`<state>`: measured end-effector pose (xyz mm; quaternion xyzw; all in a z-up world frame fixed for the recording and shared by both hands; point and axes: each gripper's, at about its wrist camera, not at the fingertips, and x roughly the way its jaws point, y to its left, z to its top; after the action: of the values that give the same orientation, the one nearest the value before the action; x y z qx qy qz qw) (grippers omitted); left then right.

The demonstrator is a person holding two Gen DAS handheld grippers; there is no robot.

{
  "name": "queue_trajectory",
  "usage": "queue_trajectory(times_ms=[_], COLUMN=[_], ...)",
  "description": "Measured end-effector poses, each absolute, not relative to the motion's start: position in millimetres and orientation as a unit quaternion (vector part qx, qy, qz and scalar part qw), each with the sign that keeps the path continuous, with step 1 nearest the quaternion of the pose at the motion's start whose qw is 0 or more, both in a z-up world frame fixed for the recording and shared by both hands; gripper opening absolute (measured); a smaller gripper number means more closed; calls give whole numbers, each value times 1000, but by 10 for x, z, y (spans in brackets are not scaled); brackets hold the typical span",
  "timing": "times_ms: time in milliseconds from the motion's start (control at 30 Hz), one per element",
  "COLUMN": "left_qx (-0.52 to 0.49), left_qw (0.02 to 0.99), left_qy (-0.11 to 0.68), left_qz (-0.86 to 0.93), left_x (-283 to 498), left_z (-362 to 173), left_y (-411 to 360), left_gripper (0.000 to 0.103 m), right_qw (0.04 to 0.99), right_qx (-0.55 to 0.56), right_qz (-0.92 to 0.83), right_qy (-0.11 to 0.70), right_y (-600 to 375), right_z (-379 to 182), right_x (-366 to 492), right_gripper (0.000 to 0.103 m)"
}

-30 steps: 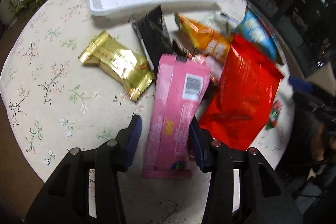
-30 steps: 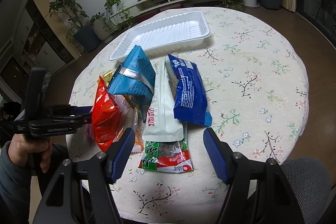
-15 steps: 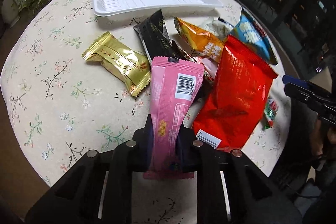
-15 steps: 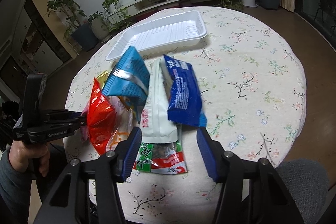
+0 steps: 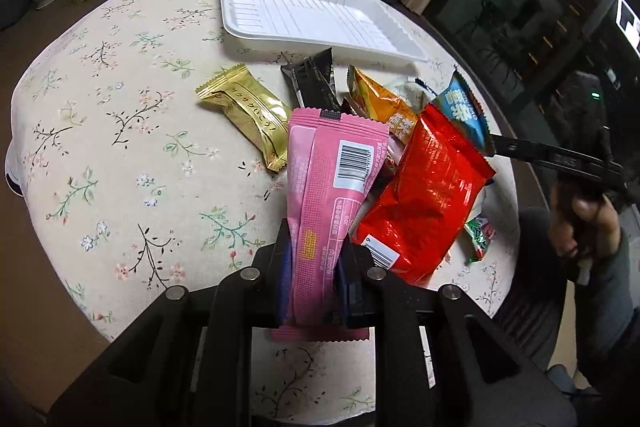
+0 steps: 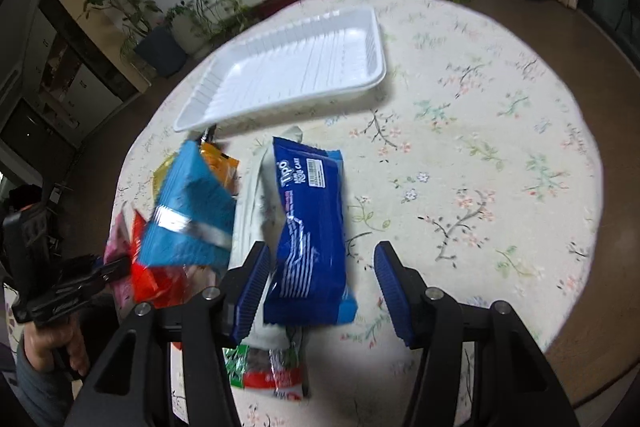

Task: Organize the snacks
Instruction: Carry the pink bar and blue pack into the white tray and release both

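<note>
Two jaws of your left gripper (image 5: pixel 314 267) pinch the pink foil snack bar (image 5: pixel 332 187) near the white ribbed plastic tray (image 5: pixel 312 15); your right gripper (image 6: pixel 320 283), half-open, straddles the blue cake packet (image 6: pixel 310 227), gripping nothing.

one white tray (image 5: pixel 320 15) sits on one round table (image 5: pixel 120 155) with a floral cloth. snack packets number nine that can be told apart: one pink packet (image 5: pixel 332 187), one gold packet (image 5: pixel 248 115), one black packet (image 5: pixel 314 83), one orange packet (image 5: pixel 384 107), one red bag (image 5: pixel 428 195), one light blue bag (image 6: pixel 188 219), one dark blue packet (image 6: pixel 312 227), one white packet (image 6: pixel 250 219) and one green-and-red packet (image 6: pixel 272 371). two grippers show: the left gripper (image 5: pixel 314 291) and the right gripper (image 6: pixel 320 291). several potted plants stand behind, too blurred for a sure count.
</note>
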<state>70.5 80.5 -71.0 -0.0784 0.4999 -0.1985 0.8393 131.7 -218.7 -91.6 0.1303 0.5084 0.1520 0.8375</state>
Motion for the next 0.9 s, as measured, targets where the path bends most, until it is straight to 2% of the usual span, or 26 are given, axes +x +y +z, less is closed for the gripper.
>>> queue_trajectory(times_ms=[233, 333, 400, 900], left_qx=[-82, -82, -86, -112], left_qw=[840, 839, 838, 839], left_qy=[497, 498, 499, 497], left_qz=[-202, -203, -203, -193], left_x=[710, 729, 739, 830], left_z=[-718, -745, -761, -801], left_y=[800, 772, 767, 935], left_gripper=[16, 16, 16, 16], right_qw=[824, 819, 818, 827], right_qx=[103, 90, 93, 162], right_qz=[160, 162, 163, 163], right_qy=[533, 543, 544, 514], right_y=[-2080, -2033, -2061, -2427], right_z=[-1036, -1104, -1136, -1036], right_x=[1532, 1589, 1590, 1416], right_gripper=[46, 40, 30, 26])
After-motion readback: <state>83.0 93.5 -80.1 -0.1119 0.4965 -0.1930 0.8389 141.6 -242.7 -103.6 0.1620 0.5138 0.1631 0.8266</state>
